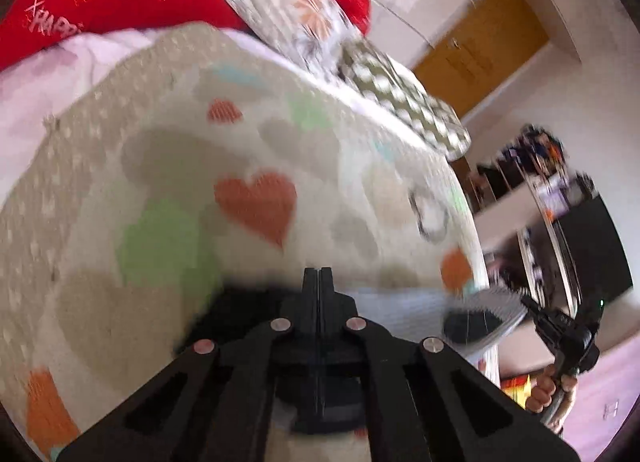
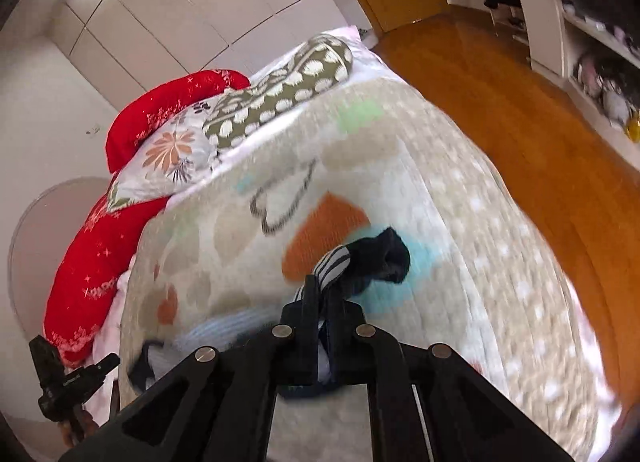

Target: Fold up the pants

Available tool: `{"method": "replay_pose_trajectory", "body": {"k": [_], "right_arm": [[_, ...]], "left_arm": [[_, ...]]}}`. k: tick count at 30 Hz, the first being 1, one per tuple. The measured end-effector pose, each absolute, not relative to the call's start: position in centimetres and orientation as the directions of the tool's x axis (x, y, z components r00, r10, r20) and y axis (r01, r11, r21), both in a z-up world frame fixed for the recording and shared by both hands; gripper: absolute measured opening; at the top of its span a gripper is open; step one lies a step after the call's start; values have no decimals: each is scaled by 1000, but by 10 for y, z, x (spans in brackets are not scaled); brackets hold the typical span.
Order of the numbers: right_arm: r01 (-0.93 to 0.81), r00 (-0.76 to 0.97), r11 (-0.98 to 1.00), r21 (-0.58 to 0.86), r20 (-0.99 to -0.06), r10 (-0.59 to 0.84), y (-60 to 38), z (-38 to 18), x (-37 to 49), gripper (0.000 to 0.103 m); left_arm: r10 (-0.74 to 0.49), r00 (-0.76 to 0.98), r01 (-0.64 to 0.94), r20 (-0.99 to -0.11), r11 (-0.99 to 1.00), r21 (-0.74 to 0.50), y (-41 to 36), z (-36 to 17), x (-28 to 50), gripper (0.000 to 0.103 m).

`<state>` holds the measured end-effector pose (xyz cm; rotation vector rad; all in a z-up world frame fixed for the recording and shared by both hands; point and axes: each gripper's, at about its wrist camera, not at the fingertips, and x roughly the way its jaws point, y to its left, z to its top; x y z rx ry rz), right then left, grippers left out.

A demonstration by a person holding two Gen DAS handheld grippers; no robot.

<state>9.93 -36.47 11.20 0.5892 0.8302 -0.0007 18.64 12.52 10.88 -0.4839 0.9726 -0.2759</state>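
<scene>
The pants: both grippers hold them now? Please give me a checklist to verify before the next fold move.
1. Right gripper shut on the pants: ok, striped edge pinched between the fingers.
2. Left gripper shut: ok. Fabric actually pinched: cannot tell, dark cloth only shows beside and under it.
3. Pants free of the pillows: ok, pillows lie far up the bed.
4. Blanket not caught in either grip: cannot tell.
5. Pants hanging flat between the grippers: cannot tell, blurred.

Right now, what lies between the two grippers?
A stretch of the pants, dark with white stripes, hangs over the heart-print blanket in the left wrist view, running from the left gripper toward the right gripper.
</scene>
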Motion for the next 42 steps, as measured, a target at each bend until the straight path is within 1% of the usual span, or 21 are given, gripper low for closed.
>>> {"method": "replay_pose_trajectory", "body": {"k": [3, 6, 7, 8, 9, 10, 11, 12, 14, 18, 21, 22, 24, 25, 28, 31, 33, 36, 39, 40, 42], "right_arm": [[247, 672, 853, 459, -715, 190, -357, 116, 148, 4], [253, 659, 894, 369, -742, 120, -338, 118, 193, 4], [253, 654, 903, 347, -749, 105, -332, 118, 204, 4], [253, 649, 909, 332, -755, 95, -327, 118, 214, 4], [251, 643, 914, 319, -761, 89, -321, 117, 225, 4], [249, 639, 917, 310, -764, 85, -317, 117, 230, 4], [248, 636, 920, 304, -767, 82, -314, 116, 234, 4], [242, 634, 922, 303, -768, 86, -311, 115, 236, 4], [231, 635, 923, 307, -766, 96, -309, 116, 234, 4], [215, 640, 927, 308, -762, 105, -308, 120, 220, 4], [206, 650, 933, 294, -754, 94, -310, 125, 207, 4], [206, 652, 934, 292, -752, 91, -311, 127, 203, 4], [202, 658, 932, 301, -747, 99, -314, 130, 195, 4], [200, 660, 932, 302, -745, 100, -315, 131, 192, 4], [192, 663, 936, 294, -742, 97, -315, 133, 186, 4], [187, 665, 938, 293, -740, 99, -317, 136, 183, 4], [180, 668, 943, 281, -738, 92, -317, 141, 186, 4], [193, 673, 943, 271, -736, 74, -318, 147, 202, 4], [217, 672, 937, 275, -738, 61, -318, 143, 230, 5], [212, 664, 940, 268, -745, 63, -316, 138, 238, 5], [220, 633, 941, 256, -772, 62, -312, 126, 248, 11]], "left_arm": [[-374, 572, -33, -730, 879, -476, 133, 107, 216, 0], [-395, 570, -6, -720, 874, -485, 134, 102, 219, 2], [-409, 568, 15, -715, 873, -487, 133, 102, 213, 7], [-419, 555, 36, -719, 875, -482, 130, 100, 204, 23], [-425, 541, 57, -725, 879, -473, 126, 98, 192, 35], [-435, 535, 76, -724, 878, -472, 124, 96, 180, 57], [-448, 534, 96, -717, 875, -475, 122, 94, 166, 66], [-457, 527, 116, -717, 874, -472, 118, 90, 153, 67], [-475, 493, 142, -729, 870, -471, 111, 82, 136, 67], [-550, 401, 125, -733, 825, -551, 97, 54, 125, 67], [-517, 371, 79, -771, 845, -529, 88, 40, 128, 66], [-518, 363, 70, -775, 844, -532, 85, 37, 128, 64], [-514, 353, 45, -782, 844, -535, 81, 32, 134, 34], [-514, 336, 44, -790, 846, -532, 78, 29, 140, 6], [-528, 316, 16, -788, 833, -552, 77, 23, 152, 5], [-533, 366, 40, -763, 828, -560, 78, 41, 154, 5], [-545, 413, 23, -730, 807, -590, 88, 56, 162, 5], [-532, 478, -55, -699, 775, -629, 109, 68, 188, 5], [-483, 538, -161, -691, 746, -646, 131, 64, 221, 6], [-481, 543, -172, -688, 738, -652, 136, 61, 228, 8], [-515, 535, -195, -670, 696, -691, 146, 52, 234, 14]]}}
